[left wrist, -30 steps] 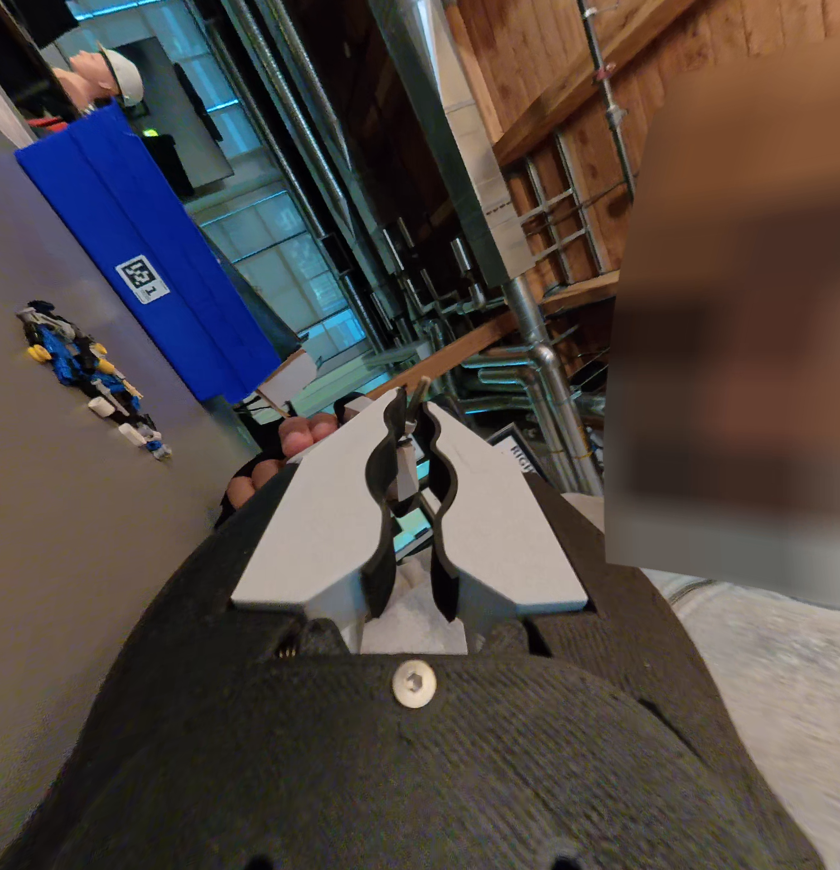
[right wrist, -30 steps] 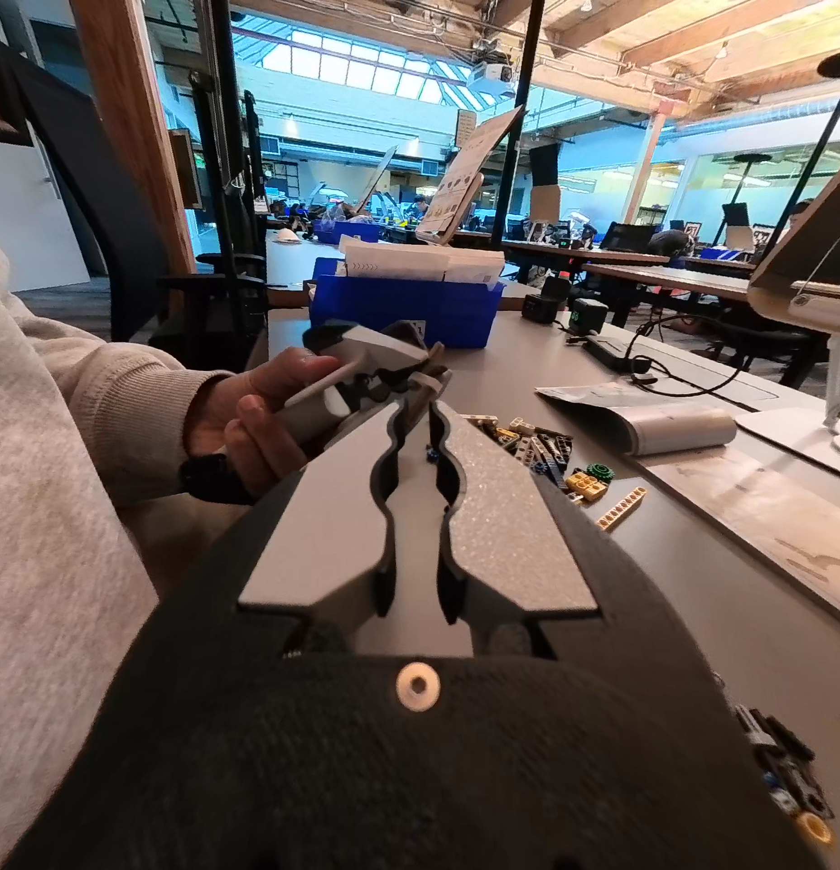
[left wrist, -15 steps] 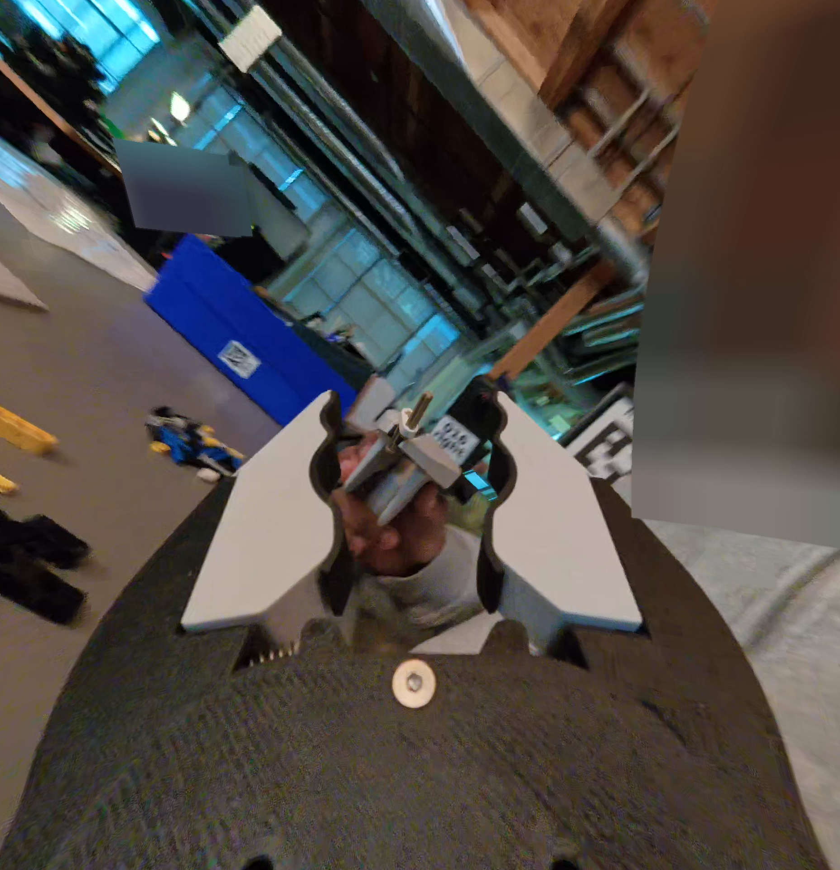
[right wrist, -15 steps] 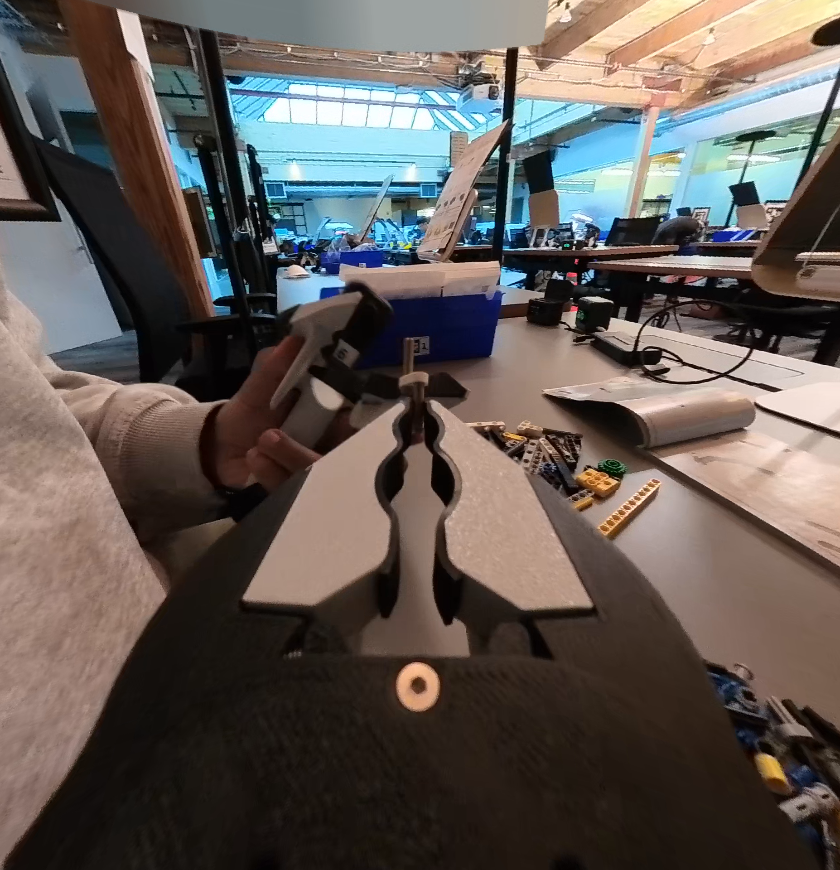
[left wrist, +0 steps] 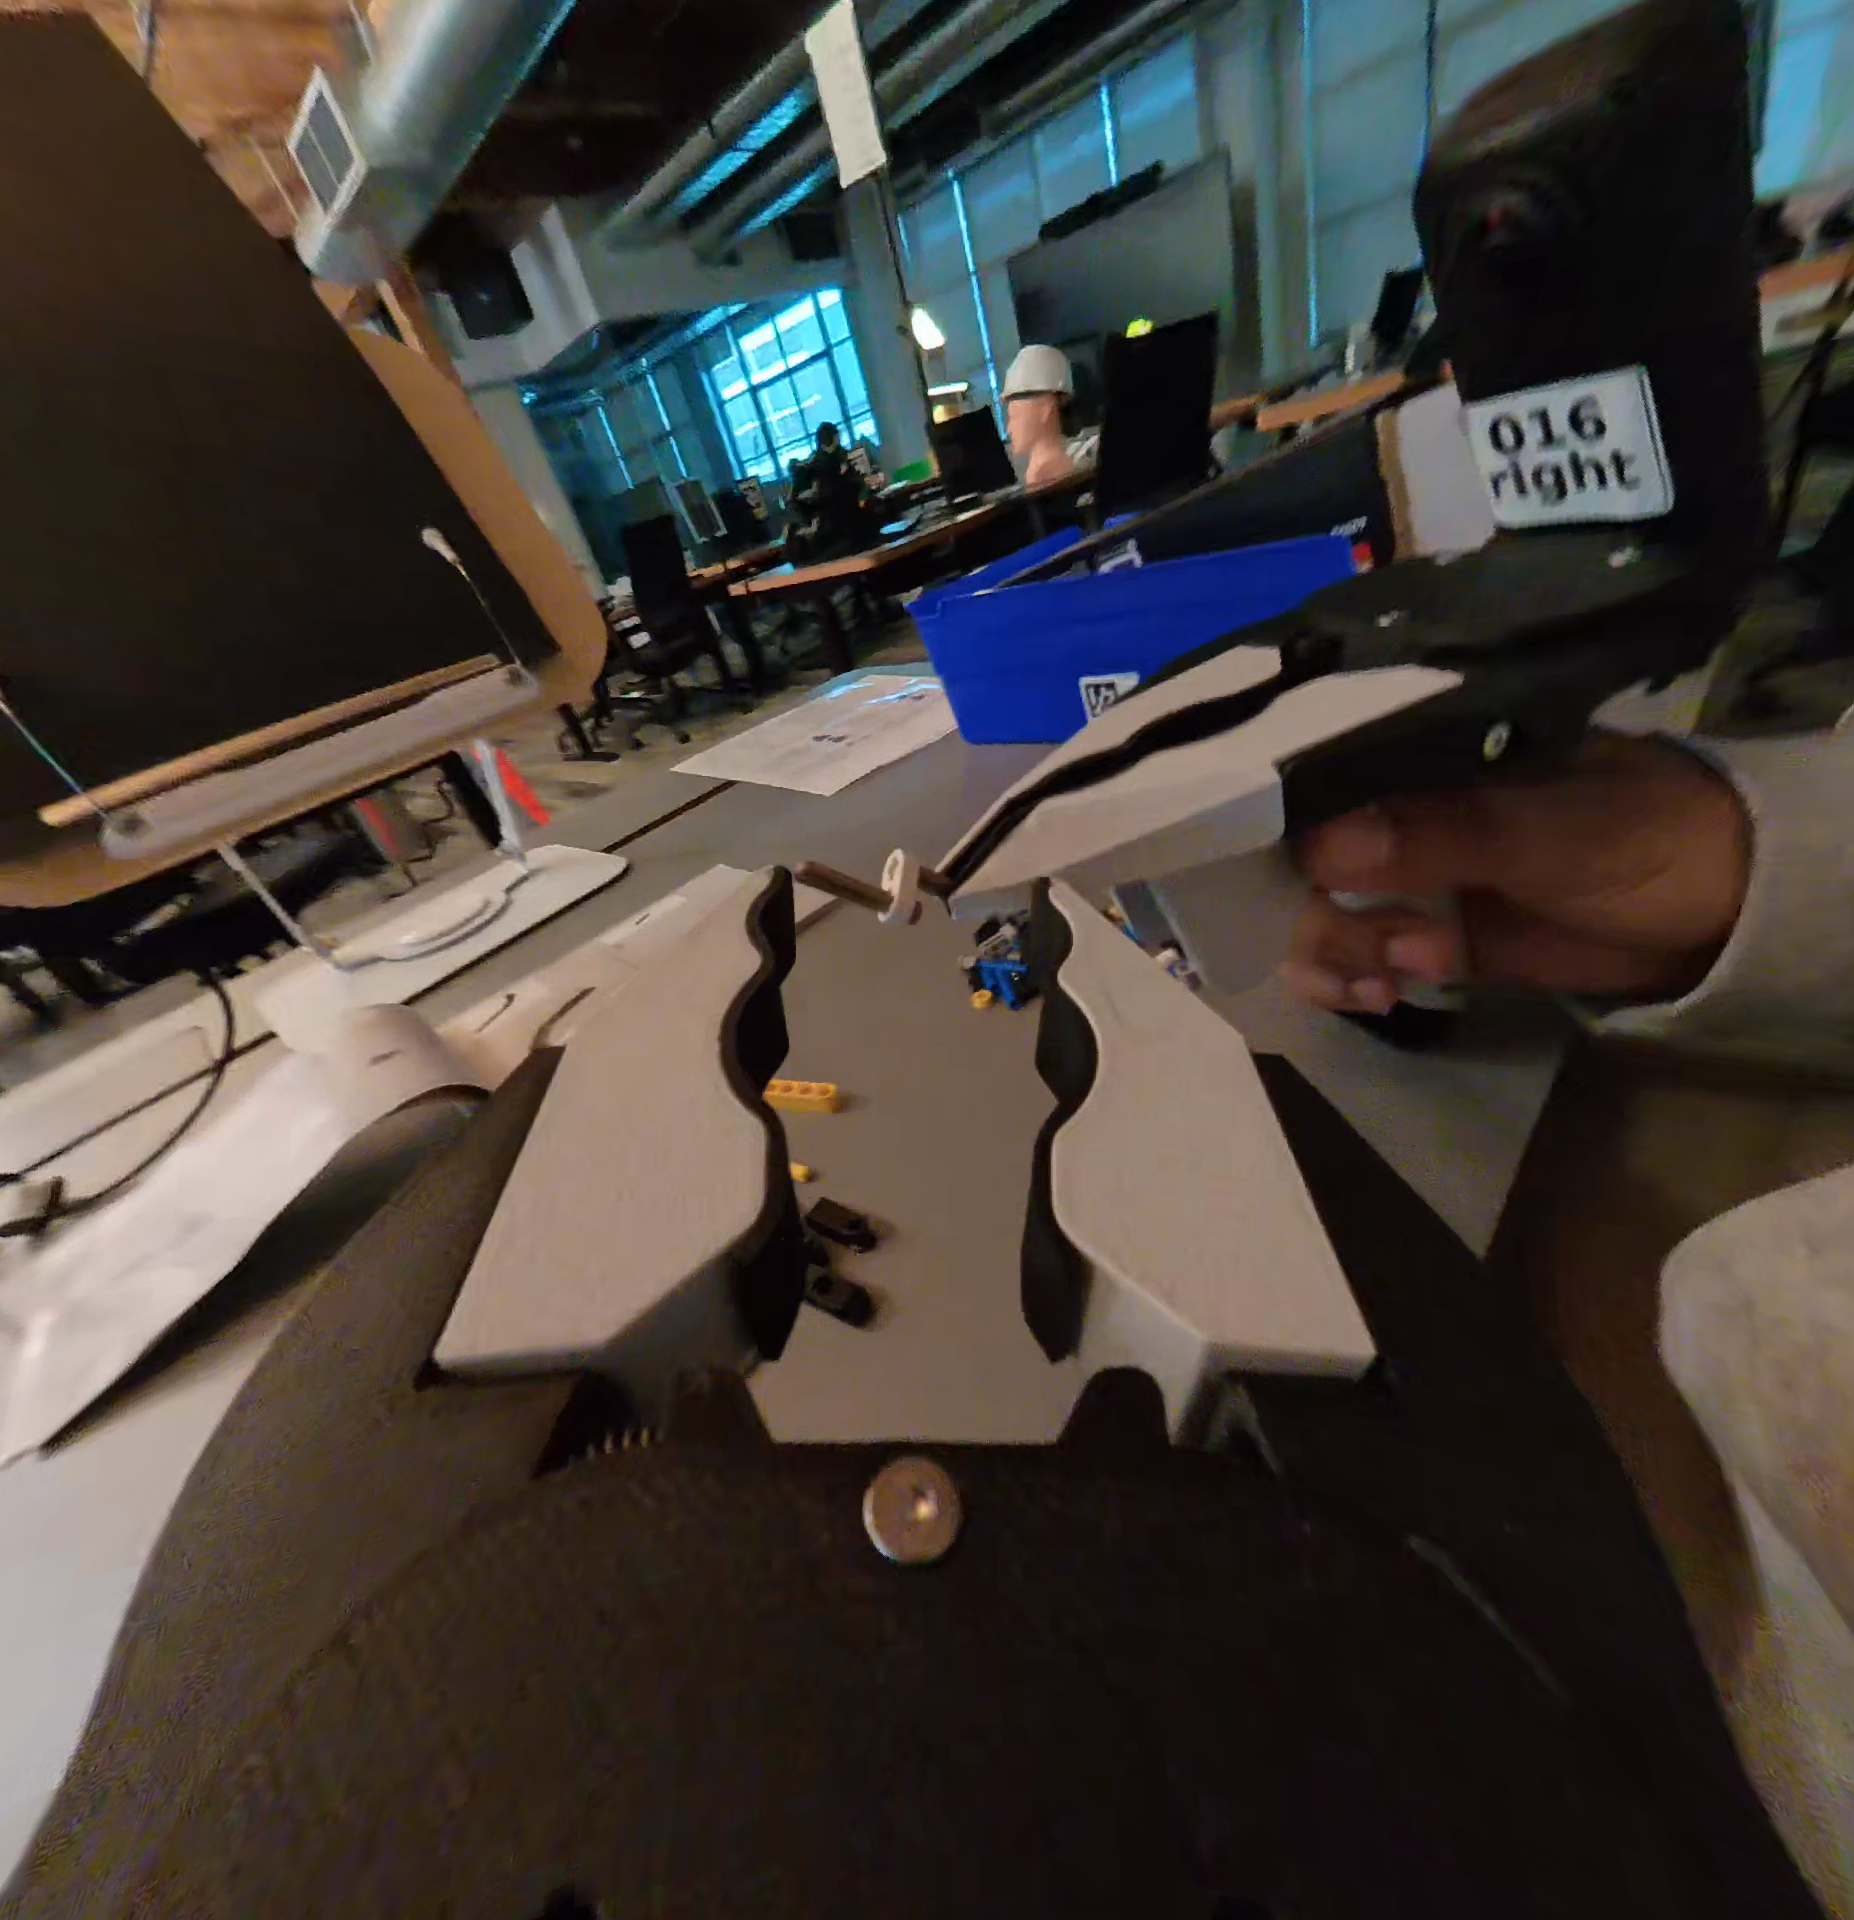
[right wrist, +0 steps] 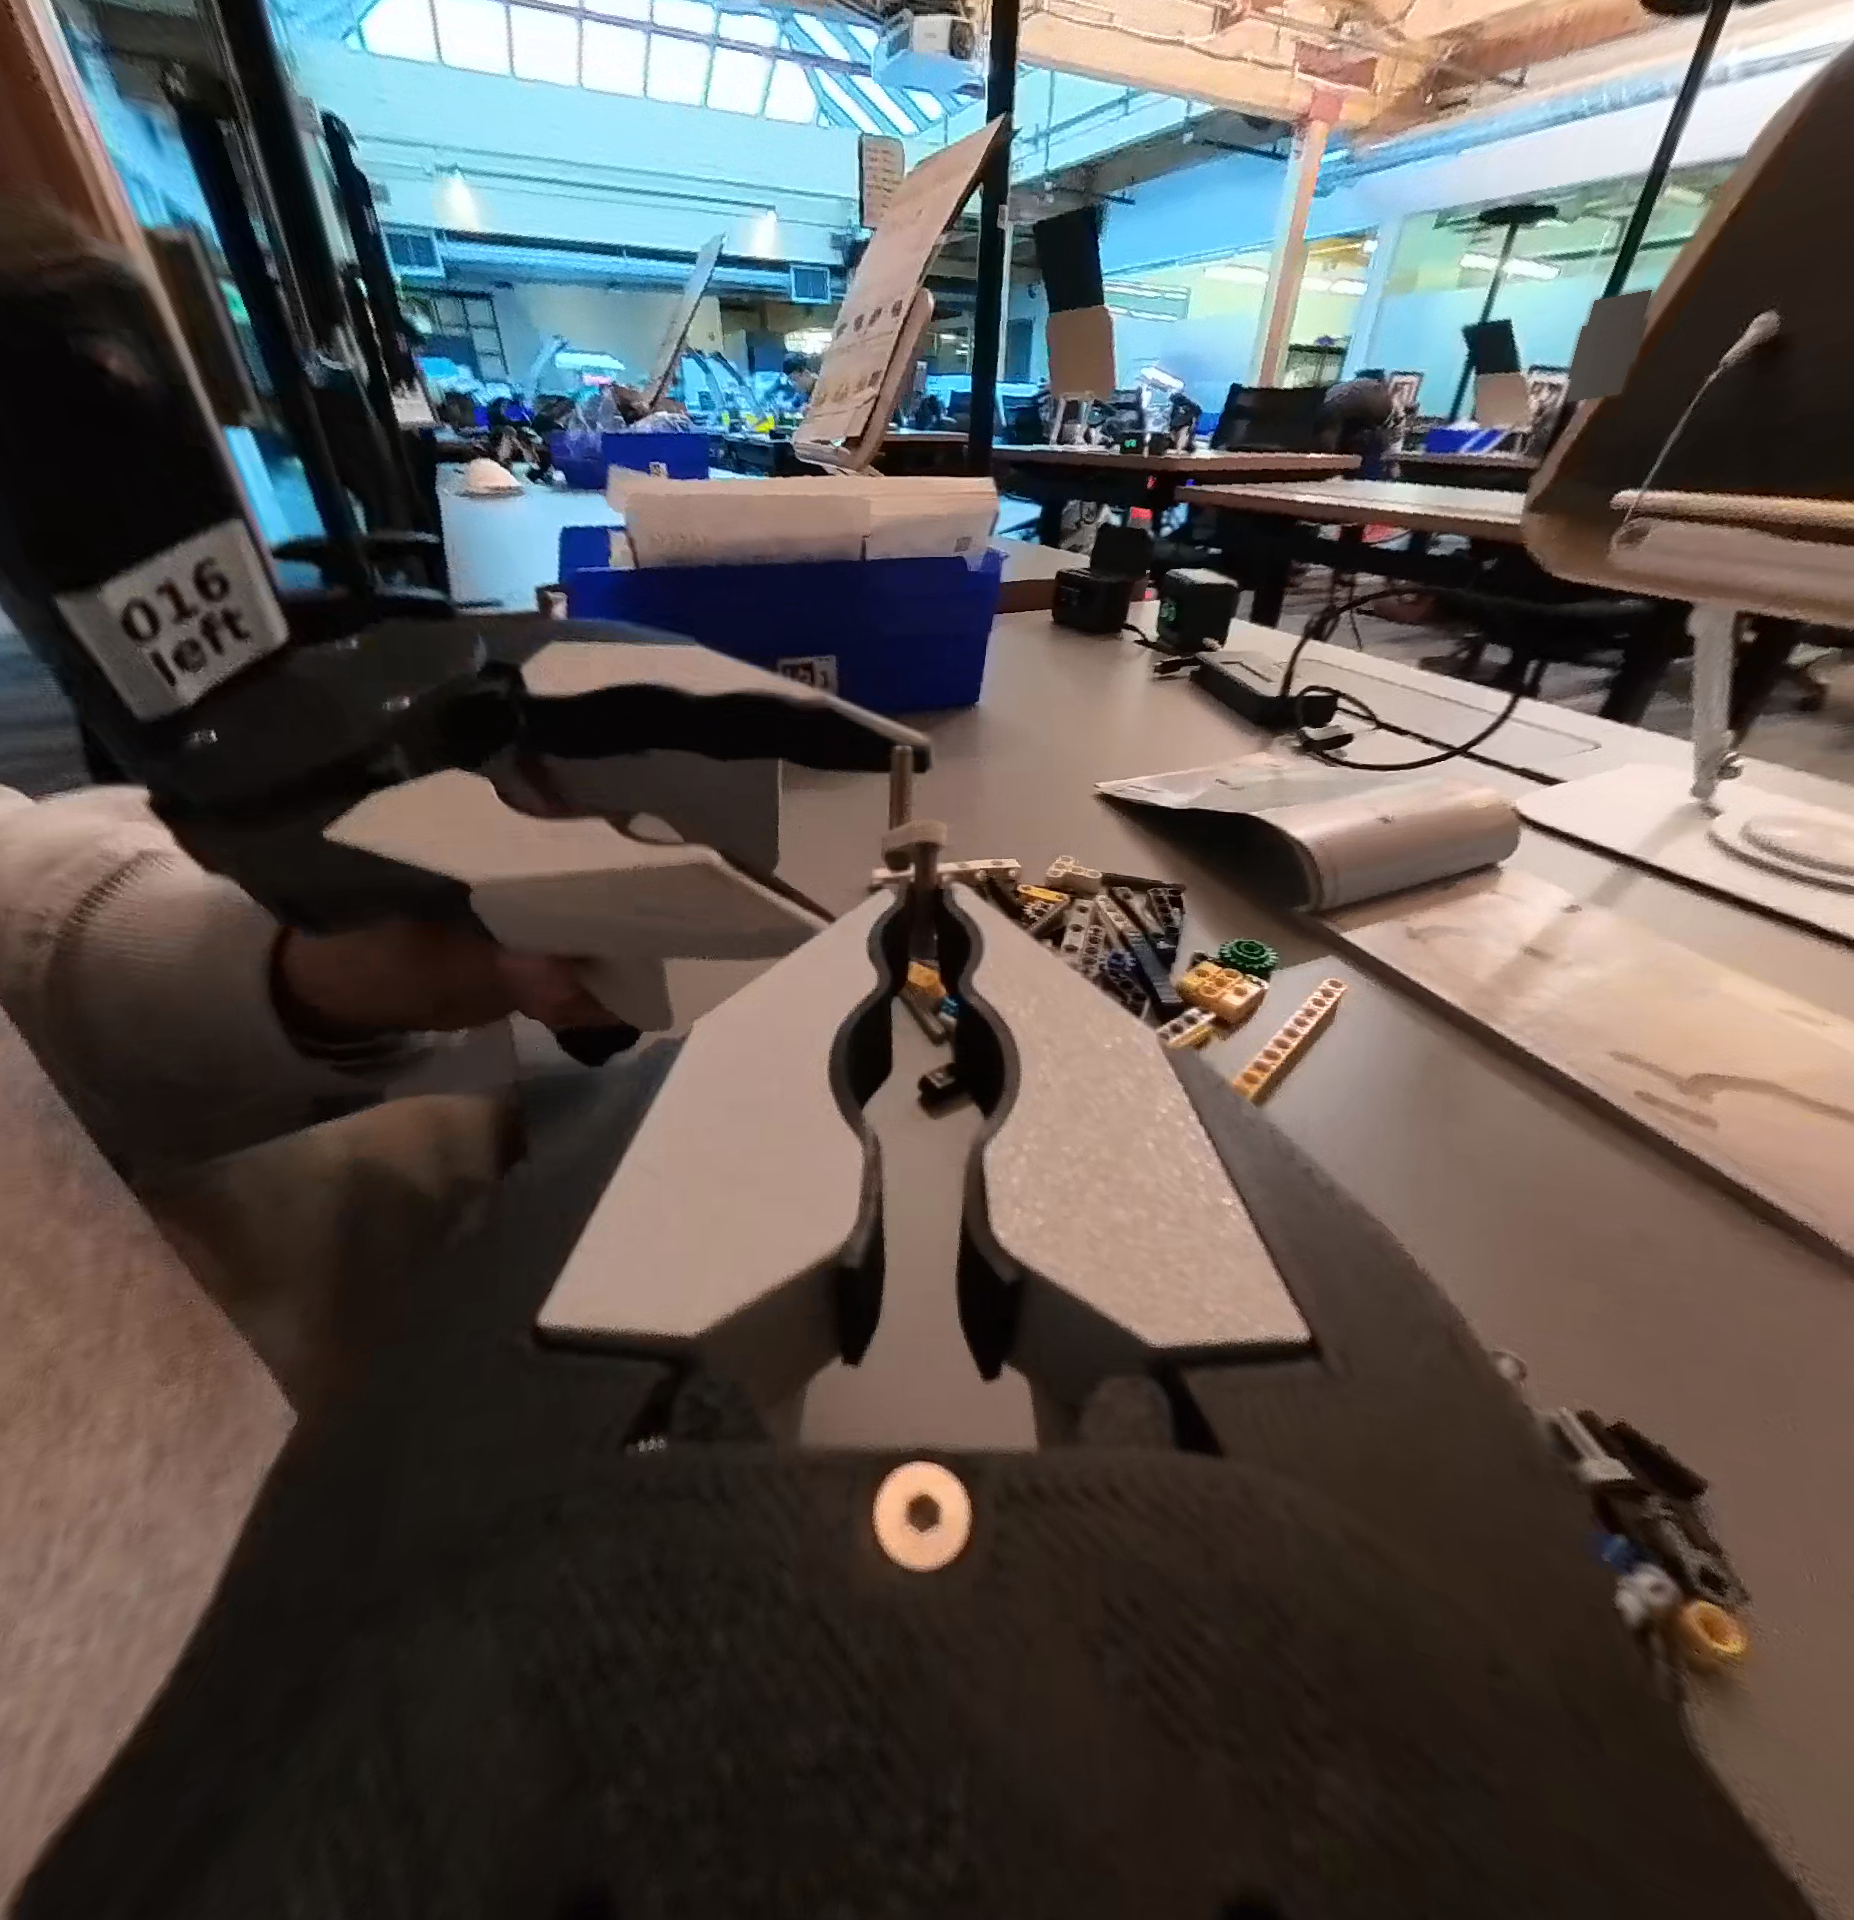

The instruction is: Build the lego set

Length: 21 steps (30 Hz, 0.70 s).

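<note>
Bare grey table (right wrist: 1525, 1195) lay open just ahead of the right gripper (right wrist: 918, 904), between a loose pile of bricks (right wrist: 1110, 935) and a flat sheet (right wrist: 1629, 1060) to the right. A rolled booklet (right wrist: 1370, 842) and a blue bin (right wrist: 798, 634) closed off the far side. The left gripper (right wrist: 881, 800), jaws spread, blocked the left, its upper finger just beside the thin axle (right wrist: 902, 805) pinched upright in the right gripper. A small built model (right wrist: 1650, 1527) sat at the near right edge.
</note>
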{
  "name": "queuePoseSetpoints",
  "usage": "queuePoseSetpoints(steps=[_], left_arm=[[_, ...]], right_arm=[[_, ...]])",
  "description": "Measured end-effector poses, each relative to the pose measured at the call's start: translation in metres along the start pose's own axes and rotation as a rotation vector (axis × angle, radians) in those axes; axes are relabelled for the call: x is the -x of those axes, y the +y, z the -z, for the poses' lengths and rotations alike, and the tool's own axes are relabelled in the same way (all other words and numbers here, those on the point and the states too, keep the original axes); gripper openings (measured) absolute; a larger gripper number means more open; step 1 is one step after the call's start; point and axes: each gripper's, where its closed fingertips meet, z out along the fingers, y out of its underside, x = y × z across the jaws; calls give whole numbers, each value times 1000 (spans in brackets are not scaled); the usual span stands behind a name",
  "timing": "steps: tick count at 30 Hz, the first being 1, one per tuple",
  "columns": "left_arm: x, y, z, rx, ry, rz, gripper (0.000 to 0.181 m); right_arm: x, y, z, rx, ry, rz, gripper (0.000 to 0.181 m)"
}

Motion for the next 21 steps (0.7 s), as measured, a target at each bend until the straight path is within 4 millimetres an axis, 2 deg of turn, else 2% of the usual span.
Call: queuePoseSetpoints(steps=[4, 10, 17, 21], left_arm=[[2, 4, -2, 22, -46, -93, 34], [9, -2, 1, -11, -81, -94, 29], [1, -8, 3, -46, -67, -157, 29], [-10, -8, 2, -51, -25, -175, 22]], right_arm=[[0, -4, 3, -28, -38, -67, 1], [4, -7, 3, -40, -72, -88, 2], [7, -11, 5, -74, -130, -141, 2], [15, -17, 11, -109, -257, -248, 2]])
